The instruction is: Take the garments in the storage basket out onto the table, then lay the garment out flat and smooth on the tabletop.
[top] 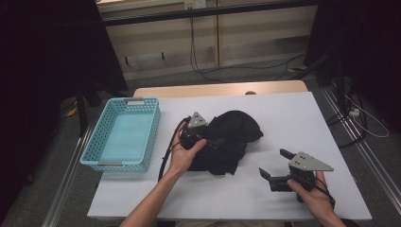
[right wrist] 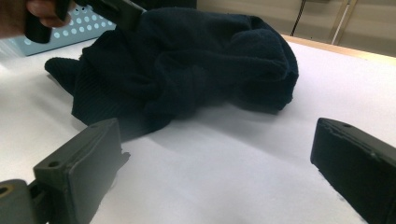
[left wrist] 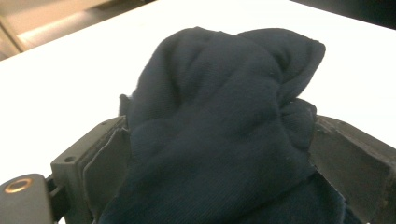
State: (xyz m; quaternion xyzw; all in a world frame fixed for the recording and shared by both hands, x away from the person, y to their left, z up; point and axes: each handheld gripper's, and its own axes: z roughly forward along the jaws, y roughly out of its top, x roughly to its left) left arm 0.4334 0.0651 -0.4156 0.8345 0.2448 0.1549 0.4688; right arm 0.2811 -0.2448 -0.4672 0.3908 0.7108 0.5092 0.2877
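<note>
The left gripper (top: 208, 142) is held in the left hand (top: 185, 152) with jaws wide; the right gripper (top: 273, 165) rests low, its jaws apart

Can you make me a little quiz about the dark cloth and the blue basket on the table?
1. True or false: the dark cloth lies inside the blue basket.
2. Which gripper has the cloth between its jaws? A) left gripper B) right gripper
3. What lies under the cloth?

Key:
1. False. It lies bunched on the white table, beside the basket.
2. A. The cloth fills the gap between its wide jaws; whether the pads press it is unclear. The right gripper is open over bare table.
3. The white table.
</note>
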